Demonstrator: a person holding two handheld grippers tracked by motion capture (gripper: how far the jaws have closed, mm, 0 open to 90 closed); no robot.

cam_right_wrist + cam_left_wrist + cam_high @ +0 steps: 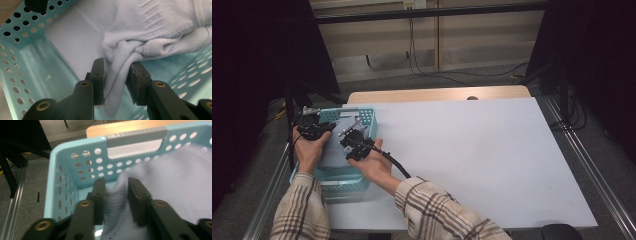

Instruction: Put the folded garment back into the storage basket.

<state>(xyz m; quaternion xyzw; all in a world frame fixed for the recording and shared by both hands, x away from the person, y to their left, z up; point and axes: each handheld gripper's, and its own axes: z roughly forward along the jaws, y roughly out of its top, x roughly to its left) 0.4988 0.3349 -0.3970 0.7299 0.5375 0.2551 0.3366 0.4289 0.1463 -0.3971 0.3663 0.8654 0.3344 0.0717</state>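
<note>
Though hidden overhead, white cloth (150, 32) fills the basket (343, 181).

The wide white table top (472, 150) to the right of the turquoise perforated basket (368, 118) lies bare, so a hand can sweep across it freely. Inside the basket room is tight: its holed walls (82, 167) close in on all sides, and pale white knitted cloth (140, 30) covers much of the floor. Dark stands (562, 90) flank the table's edges.
</note>
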